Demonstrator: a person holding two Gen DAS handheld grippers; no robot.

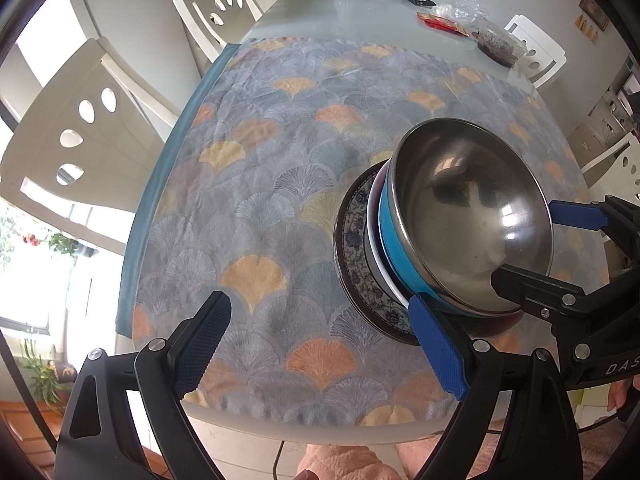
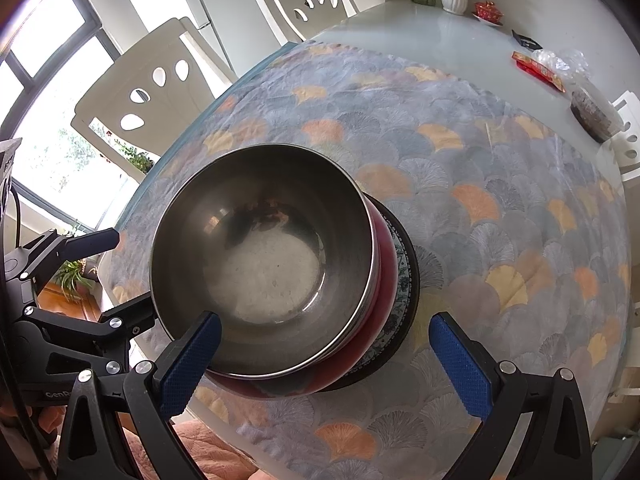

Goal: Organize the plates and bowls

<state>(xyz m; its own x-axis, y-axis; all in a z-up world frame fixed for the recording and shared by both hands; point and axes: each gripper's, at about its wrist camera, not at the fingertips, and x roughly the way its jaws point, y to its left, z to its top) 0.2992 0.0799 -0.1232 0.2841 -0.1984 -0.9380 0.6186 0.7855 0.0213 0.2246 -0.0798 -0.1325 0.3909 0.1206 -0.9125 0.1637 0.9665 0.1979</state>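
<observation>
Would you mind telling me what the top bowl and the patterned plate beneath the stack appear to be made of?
Top bowl: most likely stainless steel, brushed grey, with mirror-like reflections and bright window glints inside. Patterned plate: probably glazed ceramic or porcelain, glossy, with blue floral print on white and a dark rim; melamine cannot be ruled out.

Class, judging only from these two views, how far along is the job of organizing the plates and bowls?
Done: the steel bowl tops one stack on the patterned plate. In hand: nothing; the left tongs and right tongs stand open beside it. Left: no other loose dishes show on the tablecloth, so it looks nearly finished.
</observation>
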